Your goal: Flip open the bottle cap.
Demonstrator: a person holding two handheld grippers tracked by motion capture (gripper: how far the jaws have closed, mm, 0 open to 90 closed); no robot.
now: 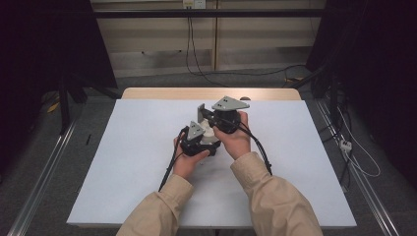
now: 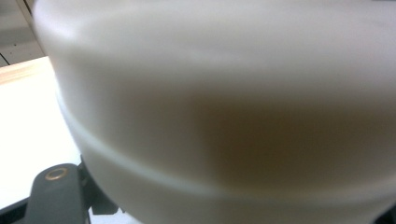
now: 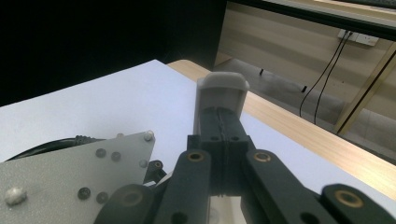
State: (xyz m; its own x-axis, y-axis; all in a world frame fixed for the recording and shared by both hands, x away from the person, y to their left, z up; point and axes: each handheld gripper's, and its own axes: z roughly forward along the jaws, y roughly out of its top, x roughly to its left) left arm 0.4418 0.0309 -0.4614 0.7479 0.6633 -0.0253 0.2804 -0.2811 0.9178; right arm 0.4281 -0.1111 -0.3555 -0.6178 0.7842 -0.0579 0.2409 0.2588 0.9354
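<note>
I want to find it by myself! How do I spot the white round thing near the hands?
Start at the white sheet on the table and look at its middle, where the left hand and right hand meet. Between them sits the cream-white round thing, the one pale, smooth, curved piece among black parts and flat grey plates.

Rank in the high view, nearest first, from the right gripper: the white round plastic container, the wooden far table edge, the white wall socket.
1. The white round plastic container, close at left.
2. The wooden far table edge, beyond.
3. The white wall socket, on the back wall.
</note>
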